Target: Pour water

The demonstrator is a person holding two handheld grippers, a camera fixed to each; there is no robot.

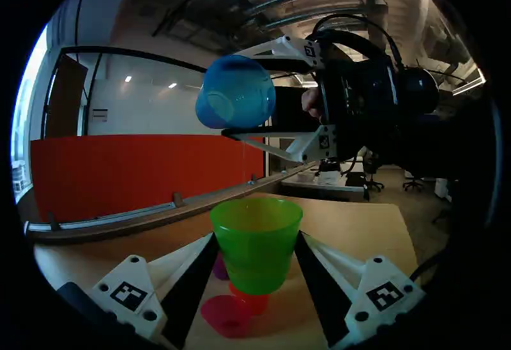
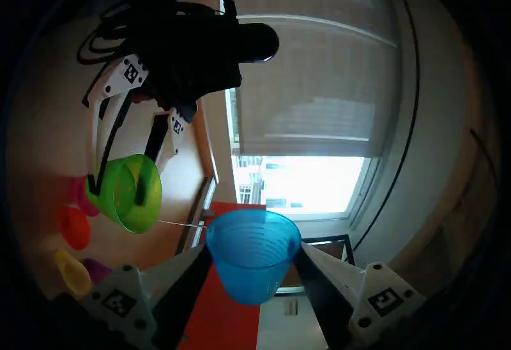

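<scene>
Left gripper view: my left gripper [image 1: 257, 240] pinches a green plastic cup [image 1: 257, 222]; above it, right gripper [image 1: 231, 93] clamps a tilted blue plastic cup [image 1: 246, 88].

Wooden table [image 1: 358, 222] with small red cup [image 1: 257, 303], pink cup [image 1: 223, 317] and purple cup [image 1: 220, 268] close together; yellow cup [image 2: 71, 272] in right gripper view. Orange-red partition [image 1: 128, 171] behind table. Office chair [image 1: 414, 184] far back. Roller blind [image 2: 313, 94] partway down bright window [image 2: 300, 187].

Nothing legible is showing. A small white notice [image 1: 99, 115] is hanging just above the orange panel [image 1: 128, 171], its print too small to read.
</scene>
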